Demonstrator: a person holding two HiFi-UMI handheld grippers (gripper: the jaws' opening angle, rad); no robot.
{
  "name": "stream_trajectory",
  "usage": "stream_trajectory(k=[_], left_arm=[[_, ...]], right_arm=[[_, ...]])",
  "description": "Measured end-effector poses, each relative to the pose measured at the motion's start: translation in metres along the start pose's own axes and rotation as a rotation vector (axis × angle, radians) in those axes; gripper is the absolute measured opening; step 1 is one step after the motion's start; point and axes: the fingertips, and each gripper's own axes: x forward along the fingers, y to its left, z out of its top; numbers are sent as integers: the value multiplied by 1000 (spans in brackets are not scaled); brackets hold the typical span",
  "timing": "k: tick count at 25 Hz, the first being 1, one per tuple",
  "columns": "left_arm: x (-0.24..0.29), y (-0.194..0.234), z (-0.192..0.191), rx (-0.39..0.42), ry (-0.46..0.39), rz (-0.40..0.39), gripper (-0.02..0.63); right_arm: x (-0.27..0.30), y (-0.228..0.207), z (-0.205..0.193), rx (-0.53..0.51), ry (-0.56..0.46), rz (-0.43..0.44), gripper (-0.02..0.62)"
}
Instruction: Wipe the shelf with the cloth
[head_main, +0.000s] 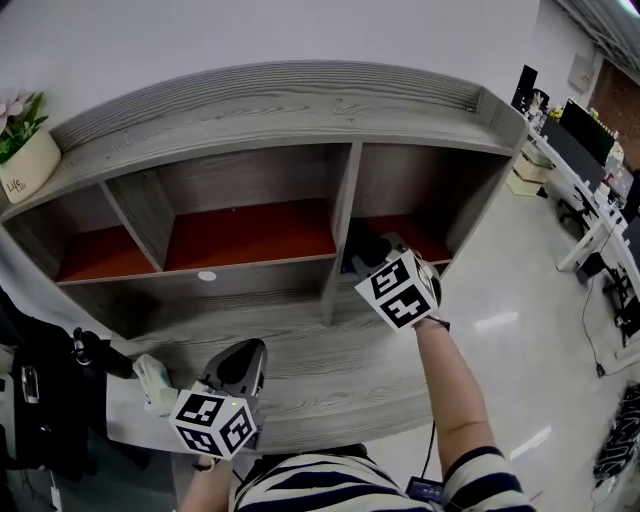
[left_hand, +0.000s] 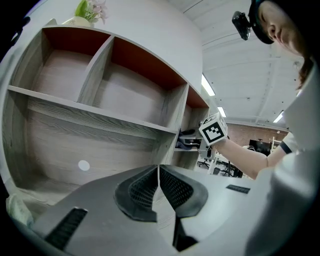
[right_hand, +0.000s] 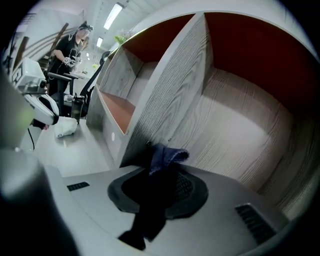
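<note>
the right gripper (right_hand: 159, 172) pinches the dark blue cloth (right_hand: 166, 156) inside the right box of the grey shelf (head_main: 300, 105). the left gripper (left_hand: 159, 175) has its jaws pressed together, with nothing in them. the white pot (head_main: 27, 165) on top says "life".

plant pot (head_main: 25, 160) on shelf (head_main: 300, 110) top, left end; cloth (right_hand: 165, 157) in right compartment

In the head view the marker cube (head_main: 402, 290) covers most of the right gripper (head_main: 380, 258), and the cloth (right_hand: 164, 157) there is only a dark patch. In the right gripper view the cloth hides the jaw gap. The flower pot (head_main: 28, 162) is cut by the left edge
</note>
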Motion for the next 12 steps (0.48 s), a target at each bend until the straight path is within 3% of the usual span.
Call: stream_trajectory(k=[12], left_arm=[[7, -3, 0, -13, -10, -37, 24]], right_arm=[[-9, -21, -29, -116, 126, -117, 74]])
